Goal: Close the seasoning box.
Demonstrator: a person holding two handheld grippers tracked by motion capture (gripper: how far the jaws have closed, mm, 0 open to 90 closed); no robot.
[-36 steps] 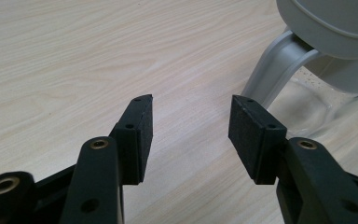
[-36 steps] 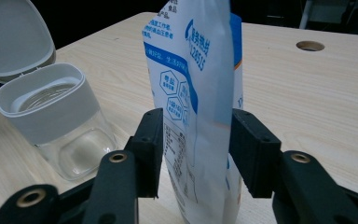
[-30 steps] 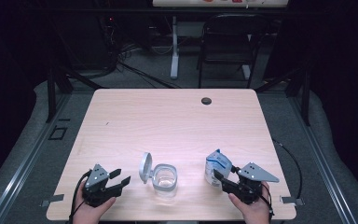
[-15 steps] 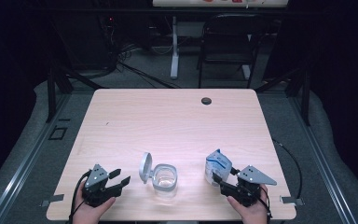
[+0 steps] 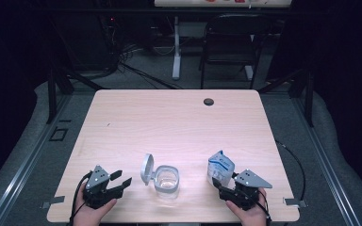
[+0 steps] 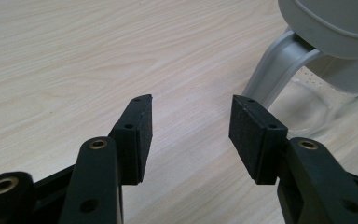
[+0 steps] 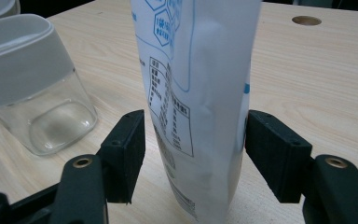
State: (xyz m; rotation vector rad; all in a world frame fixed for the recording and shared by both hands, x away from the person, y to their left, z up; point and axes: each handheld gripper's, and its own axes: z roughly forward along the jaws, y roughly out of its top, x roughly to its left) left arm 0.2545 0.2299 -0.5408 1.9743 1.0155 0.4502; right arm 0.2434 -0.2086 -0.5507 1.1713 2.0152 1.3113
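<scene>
A white and blue pouch stands upright on the table near its front right. My right gripper is around its lower part. The jaws have just been opening, and in the right gripper view the pouch stands between the pads with a gap on the left side. A clear plastic container with its grey hinged lid flipped up sits at front centre. My left gripper rests to its left, open and holding nothing. In the left gripper view the lid is just beyond the right pad.
The wooden table has a small round hole near its far edge. A black chair and a desk leg stand on the floor behind it. Cables trail from both grippers off the front corners.
The right gripper's jaws have spread away from the pouch, which stays standing in place. The left gripper and the container have not moved.
</scene>
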